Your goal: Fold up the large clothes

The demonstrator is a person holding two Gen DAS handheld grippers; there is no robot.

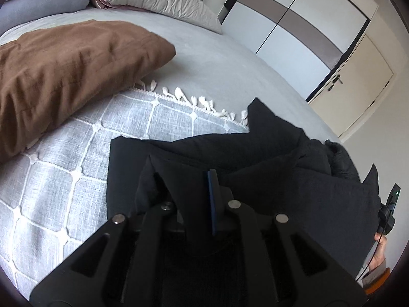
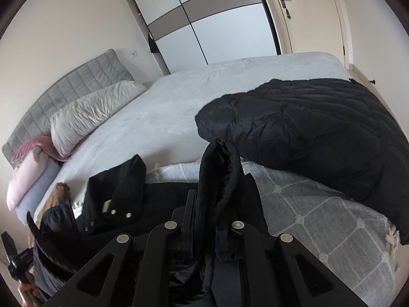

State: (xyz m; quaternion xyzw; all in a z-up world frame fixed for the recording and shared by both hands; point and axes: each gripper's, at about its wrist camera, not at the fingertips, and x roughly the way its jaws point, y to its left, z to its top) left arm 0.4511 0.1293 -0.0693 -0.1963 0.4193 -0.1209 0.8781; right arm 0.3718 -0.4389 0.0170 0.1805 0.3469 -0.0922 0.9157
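Note:
A black garment with metal snaps hangs bunched over the near edge of the bed, held up between both grippers. My left gripper is shut on a fold of it. The cloth drapes over the left finger, so only the blue-padded finger shows. My right gripper is shut on a thick rolled edge of the same garment, which rises between its fingers. The right gripper's body and a hand show at the right edge of the left wrist view.
The bed carries a grey checked throw with white tassels over a pale sheet. On it lie a brown cushion-like bundle and a black quilted jacket. Pillows, a wardrobe and a door stand beyond.

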